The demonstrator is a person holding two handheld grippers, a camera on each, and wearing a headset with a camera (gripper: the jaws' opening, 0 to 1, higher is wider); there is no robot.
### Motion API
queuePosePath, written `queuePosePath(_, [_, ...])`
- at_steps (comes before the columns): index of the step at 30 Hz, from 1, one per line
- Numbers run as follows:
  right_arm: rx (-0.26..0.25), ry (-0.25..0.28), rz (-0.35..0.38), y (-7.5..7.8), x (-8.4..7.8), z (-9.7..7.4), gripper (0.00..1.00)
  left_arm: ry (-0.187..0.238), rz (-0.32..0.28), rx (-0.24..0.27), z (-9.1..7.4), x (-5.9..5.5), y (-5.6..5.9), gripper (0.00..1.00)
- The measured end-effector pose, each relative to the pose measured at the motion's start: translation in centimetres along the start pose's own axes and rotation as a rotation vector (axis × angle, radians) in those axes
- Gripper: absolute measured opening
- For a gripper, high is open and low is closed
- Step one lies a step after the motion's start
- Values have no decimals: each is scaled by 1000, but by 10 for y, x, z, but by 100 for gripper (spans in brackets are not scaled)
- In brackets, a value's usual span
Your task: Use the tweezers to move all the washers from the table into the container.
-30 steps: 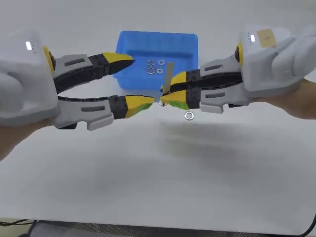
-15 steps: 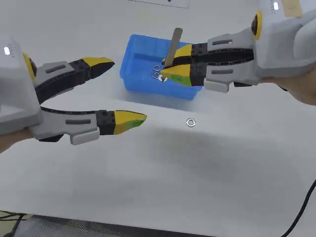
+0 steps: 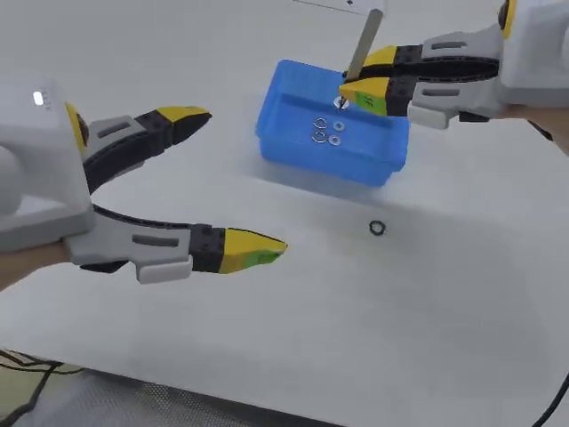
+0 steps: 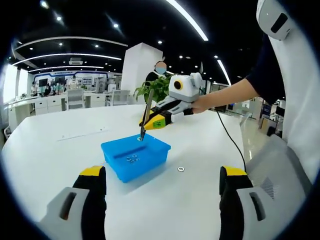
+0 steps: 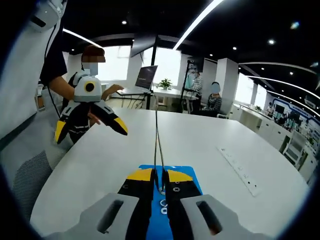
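My right gripper is shut on slim metal tweezers, upright over the far side of the blue container. A small washer seems pinched at the tweezers' tip, just above the container. Three washers lie inside it. One dark washer lies on the white table in front of the container. My left gripper hangs open and empty to the container's left. In the left gripper view the tweezers point down into the container. The right gripper view looks down the tweezers.
The white table stretches wide around the container. A cable runs off its right edge. In the right gripper view, a power strip lies farther along the table, and people sit at a far desk.
My right gripper carried the tweezers up from the table beside the loose washer to over the container. The left gripper drew back to the left, its jaws still apart. The head camera shifted too.
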State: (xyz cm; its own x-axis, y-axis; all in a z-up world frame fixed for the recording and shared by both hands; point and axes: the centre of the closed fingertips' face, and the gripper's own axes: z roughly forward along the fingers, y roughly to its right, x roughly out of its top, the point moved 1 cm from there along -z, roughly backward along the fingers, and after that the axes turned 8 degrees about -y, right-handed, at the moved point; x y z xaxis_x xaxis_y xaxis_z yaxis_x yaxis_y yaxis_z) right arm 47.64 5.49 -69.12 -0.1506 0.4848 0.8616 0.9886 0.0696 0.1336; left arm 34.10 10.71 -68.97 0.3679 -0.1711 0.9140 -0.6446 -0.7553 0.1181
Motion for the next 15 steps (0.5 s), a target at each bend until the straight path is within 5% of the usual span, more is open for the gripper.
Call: queuePosePath(15, [11, -92, 55, 8, -47, 36, 9, -3, -48, 10, 1, -7, -3, 99])
